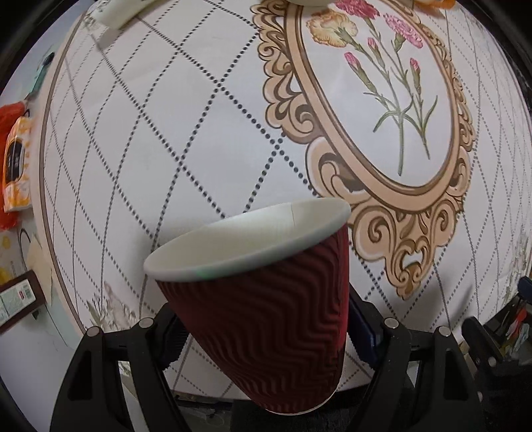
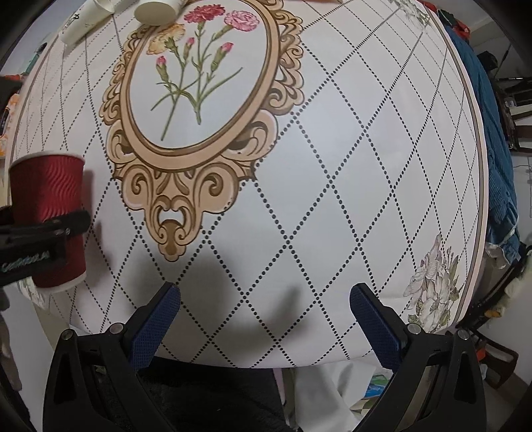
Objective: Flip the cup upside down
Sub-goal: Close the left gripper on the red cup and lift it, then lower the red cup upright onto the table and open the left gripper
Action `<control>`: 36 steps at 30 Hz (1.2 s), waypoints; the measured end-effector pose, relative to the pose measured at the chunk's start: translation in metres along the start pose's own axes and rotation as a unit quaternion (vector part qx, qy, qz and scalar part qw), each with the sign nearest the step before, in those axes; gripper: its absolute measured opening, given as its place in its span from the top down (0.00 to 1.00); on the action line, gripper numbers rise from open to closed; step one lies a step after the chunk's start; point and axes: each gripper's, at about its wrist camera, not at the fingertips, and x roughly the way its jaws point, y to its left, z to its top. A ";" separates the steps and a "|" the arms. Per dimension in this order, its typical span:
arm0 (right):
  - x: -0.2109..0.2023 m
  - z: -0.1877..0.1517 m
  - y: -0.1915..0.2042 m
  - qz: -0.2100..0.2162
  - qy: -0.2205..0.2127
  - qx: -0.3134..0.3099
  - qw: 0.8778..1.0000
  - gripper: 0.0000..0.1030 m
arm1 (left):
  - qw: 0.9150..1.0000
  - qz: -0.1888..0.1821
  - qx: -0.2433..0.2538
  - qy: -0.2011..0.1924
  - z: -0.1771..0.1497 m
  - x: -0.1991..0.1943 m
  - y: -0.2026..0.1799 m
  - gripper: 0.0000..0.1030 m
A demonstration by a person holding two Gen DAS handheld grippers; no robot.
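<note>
A dark red ripple paper cup [image 1: 269, 319] with a white inside sits between the fingers of my left gripper [image 1: 266, 329], which is shut on its lower half. The cup is lifted off the table and tilted, mouth up and toward the right. In the right wrist view the same cup [image 2: 46, 199] shows at the far left, held in the left gripper's black fingers [image 2: 46, 229]. My right gripper [image 2: 265, 319] is open and empty above the table's near edge.
The round table [image 2: 365, 149] has a white cloth with a dotted diamond grid and a flower medallion [image 2: 199, 83]. White paper cups [image 2: 156, 11] lie at the far edge. Snack packets [image 1: 16, 166] lie left of the table. Blue cloth [image 2: 488, 139] hangs at the right.
</note>
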 end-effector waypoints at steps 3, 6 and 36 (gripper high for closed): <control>0.004 0.003 -0.003 -0.001 0.001 0.005 1.000 0.00 | 1.000 0.004 0.006 -0.002 0.005 0.011 0.001 0.23; 0.007 0.005 -0.007 -0.003 0.003 0.009 1.000 0.00 | 1.000 0.000 0.008 -0.004 0.012 0.013 0.004 0.23; -0.016 0.007 0.003 0.013 -0.009 0.031 0.999 0.00 | 0.997 -0.038 -0.054 -0.041 0.030 -0.049 0.013 0.12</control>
